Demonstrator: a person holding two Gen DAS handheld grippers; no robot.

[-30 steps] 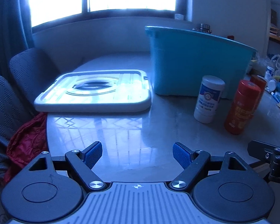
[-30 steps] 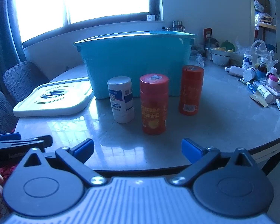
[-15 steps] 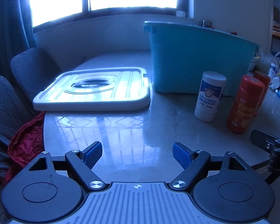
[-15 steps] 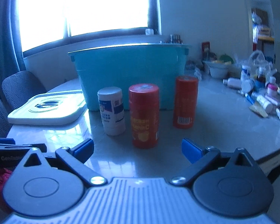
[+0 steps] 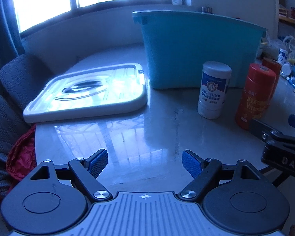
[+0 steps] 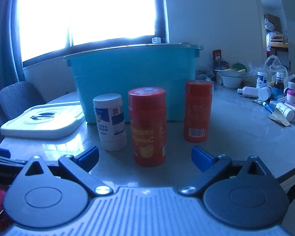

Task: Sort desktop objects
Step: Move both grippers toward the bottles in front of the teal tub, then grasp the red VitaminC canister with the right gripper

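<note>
Three bottles stand on the table in front of a teal bin (image 6: pixel 133 82): a white bottle (image 6: pixel 111 122), a red Vitamin C bottle (image 6: pixel 147 125) and a second red bottle (image 6: pixel 197 111). My right gripper (image 6: pixel 145 157) is open and empty, with the Vitamin C bottle just ahead between its fingers. My left gripper (image 5: pixel 144 162) is open and empty over bare table, left of the white bottle (image 5: pixel 214 92) and the Vitamin C bottle (image 5: pixel 255 95). The teal bin also shows in the left wrist view (image 5: pixel 196 51).
The bin's white lid (image 5: pixel 88 92) lies flat at the table's left. Grey chairs (image 5: pixel 23 76) and red cloth (image 5: pixel 21 155) sit past the left edge. Several small bottles and clutter (image 6: pixel 275 98) crowd the table's right. The right gripper's finger (image 5: pixel 281 143) shows at the right.
Both grippers have moved forward and lower toward the bottles. The Vitamin C bottle now stands closer between my right fingers. Both stay open.
</note>
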